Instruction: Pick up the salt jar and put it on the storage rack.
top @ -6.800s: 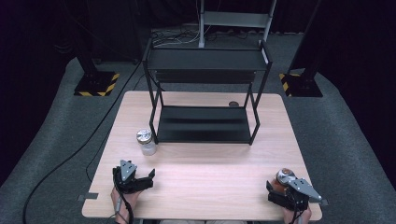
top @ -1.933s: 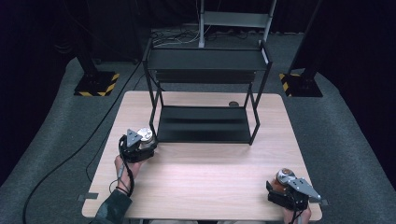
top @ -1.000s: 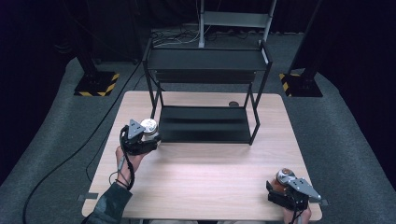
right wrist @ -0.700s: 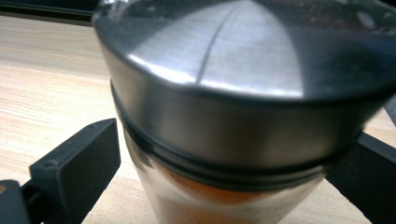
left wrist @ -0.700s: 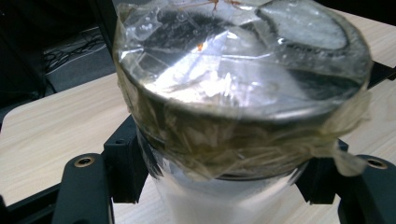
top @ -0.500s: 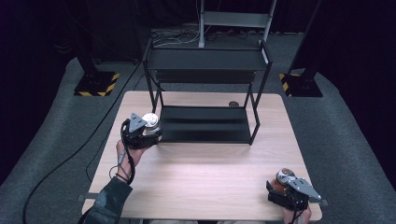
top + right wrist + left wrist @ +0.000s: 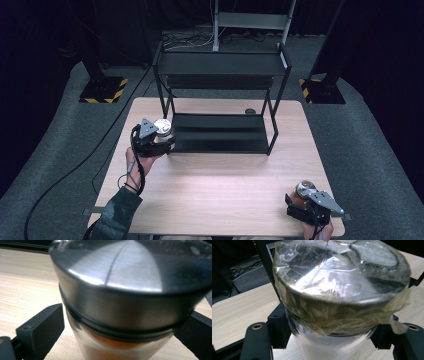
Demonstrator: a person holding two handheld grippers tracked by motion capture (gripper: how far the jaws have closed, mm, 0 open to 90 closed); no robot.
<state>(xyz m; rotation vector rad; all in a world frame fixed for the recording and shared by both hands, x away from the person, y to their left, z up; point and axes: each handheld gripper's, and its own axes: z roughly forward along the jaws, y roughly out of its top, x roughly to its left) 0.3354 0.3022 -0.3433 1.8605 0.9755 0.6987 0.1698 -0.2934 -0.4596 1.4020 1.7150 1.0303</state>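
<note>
From above, the left gripper [image 7: 159,141] clamped a taped jar [image 7: 163,130] beside the black rack [image 7: 220,100]'s lower left corner; the right gripper [image 7: 306,210] held a second jar [image 7: 303,190] at the table [image 7: 220,185]'s near right corner.

The left gripper view showed jaws pressed against the taped jar [image 7: 339,295].

The right gripper view showed jaws flanking the orange-filled second jar [image 7: 127,300].

The high view looks down over the table [image 7: 220,195]; both gripper views sit close above that same wood.
</note>
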